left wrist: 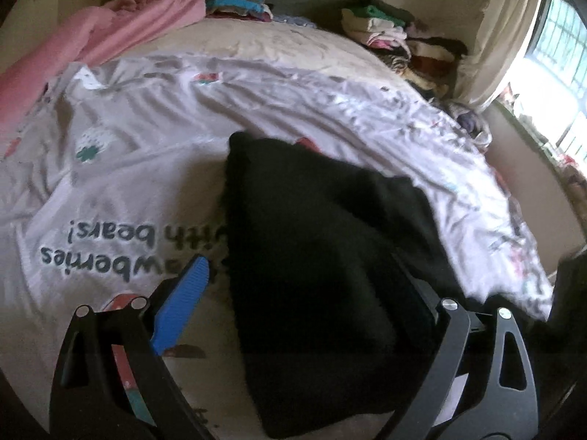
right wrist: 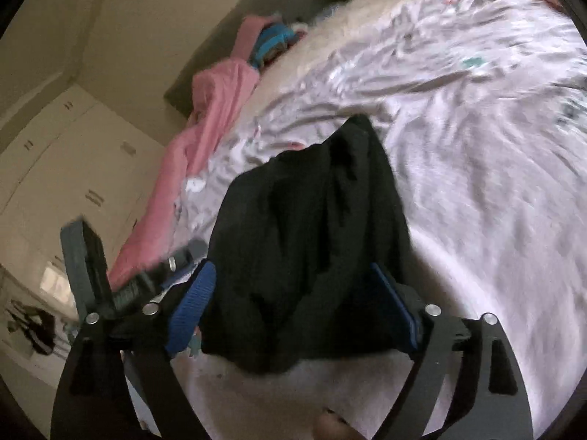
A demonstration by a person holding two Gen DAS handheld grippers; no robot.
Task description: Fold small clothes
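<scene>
A small black garment (left wrist: 323,256) lies folded on the white printed bedsheet (left wrist: 146,154). My left gripper (left wrist: 301,286) is open, its jaws wide apart on either side of the garment; the left blue pad (left wrist: 179,311) shows, the right finger is hidden behind the cloth. In the right wrist view the same black garment (right wrist: 312,256) sits bunched between the blue pads (right wrist: 194,304) of my right gripper (right wrist: 293,300), which is also open and straddles it. The left gripper (right wrist: 88,267) shows at that view's left edge.
A pink blanket (left wrist: 91,36) lies along the bed's far left. Folded clothes (left wrist: 234,3) are stacked by the headboard and a second pile (left wrist: 396,33) sits at the far right near the curtain and window. White wardrobes (right wrist: 55,168) stand beside the bed.
</scene>
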